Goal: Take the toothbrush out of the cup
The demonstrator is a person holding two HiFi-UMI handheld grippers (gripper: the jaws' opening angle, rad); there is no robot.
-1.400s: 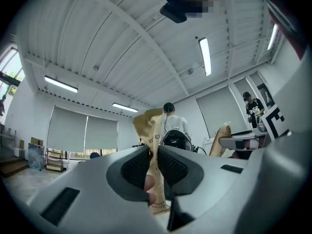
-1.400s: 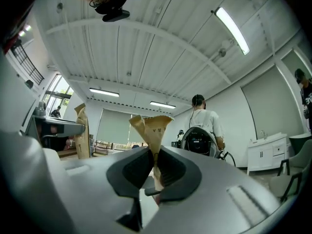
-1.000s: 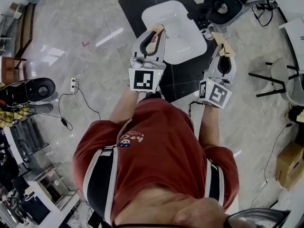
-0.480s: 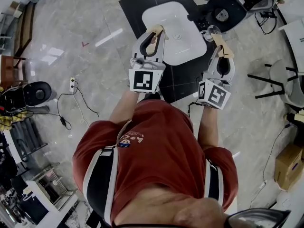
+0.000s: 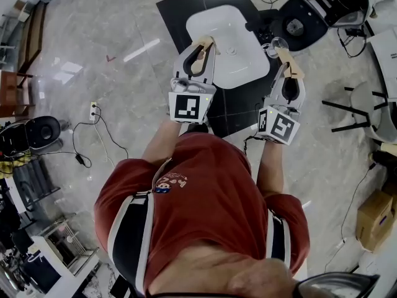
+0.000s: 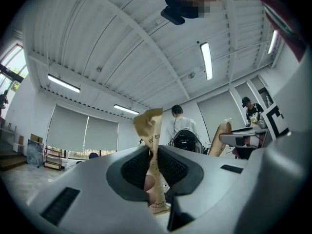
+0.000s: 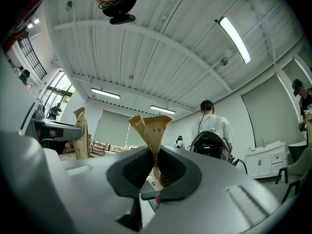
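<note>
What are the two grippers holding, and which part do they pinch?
The left gripper pinches a tan paper packet around its middle; the right gripper pinches a second tan packet just below its flared top.

floor [image 5: 124, 79]: grey marble | ceiling [image 6: 122, 43]: white, tube lights [image 6: 206, 61] | windows [image 6: 63, 154]: blinds [image 6: 100, 133] down

The person wears a red short-sleeved T-shirt [image 5: 205, 191] that fills the lower middle of the head view, with a small cartoon print [image 5: 167, 182] on the chest. Black straps edged in white [image 5: 133, 228] run down both sides of the shirt. Above it, the left gripper [image 5: 205, 41] and right gripper [image 5: 283, 53] are pale grey moulded shells, each with a black-and-white marker cube [image 5: 188, 106].
</note>
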